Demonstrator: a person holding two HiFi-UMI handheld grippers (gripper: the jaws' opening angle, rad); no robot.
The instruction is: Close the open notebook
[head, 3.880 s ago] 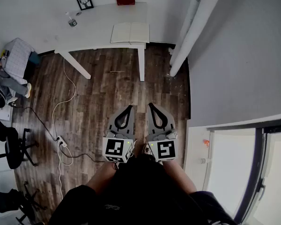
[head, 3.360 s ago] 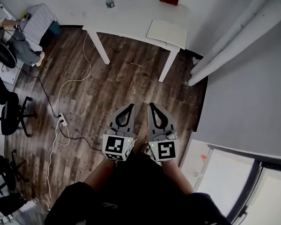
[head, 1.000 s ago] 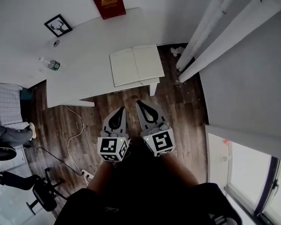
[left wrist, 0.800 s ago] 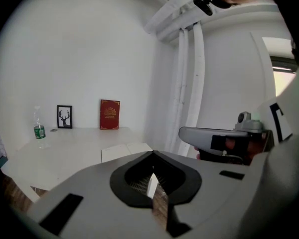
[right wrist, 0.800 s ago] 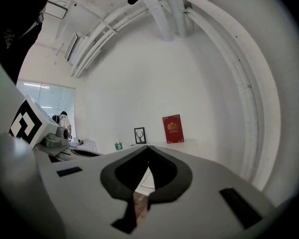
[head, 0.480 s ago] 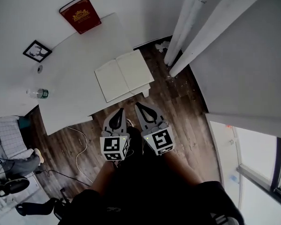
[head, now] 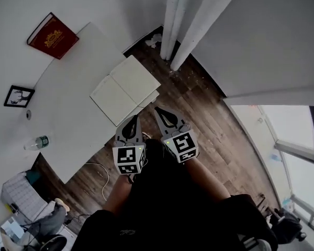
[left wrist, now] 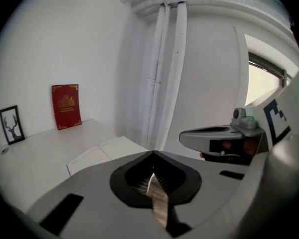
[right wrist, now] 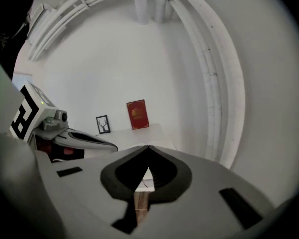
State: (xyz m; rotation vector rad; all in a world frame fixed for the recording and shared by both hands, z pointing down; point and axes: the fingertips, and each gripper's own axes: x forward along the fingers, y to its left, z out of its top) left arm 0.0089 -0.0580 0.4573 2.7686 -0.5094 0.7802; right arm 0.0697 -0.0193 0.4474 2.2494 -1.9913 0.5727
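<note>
The open notebook [head: 124, 89] lies with blank white pages up at the near corner of the white table [head: 68, 124]; it also shows as the notebook [left wrist: 102, 151] in the left gripper view. Both grippers hang side by side just short of its near edge, apart from it. My left gripper [head: 133, 117] is shut, its jaws meeting at the tip [left wrist: 152, 153] with nothing between them. My right gripper [head: 158, 109] is shut and empty too, its tips [right wrist: 148, 147] aimed over the table.
A red book [head: 52, 35] and a small framed picture [head: 18, 96] stand against the wall at the table's back. A water bottle [head: 35, 142] lies at the far end. White pipes [head: 175, 20] rise past the table corner. A window [head: 303, 156] is at the right.
The person has walked up to the table, so the notebook now lies right in front of the gripper tips. Both grippers have come forward and down, still shut.
</note>
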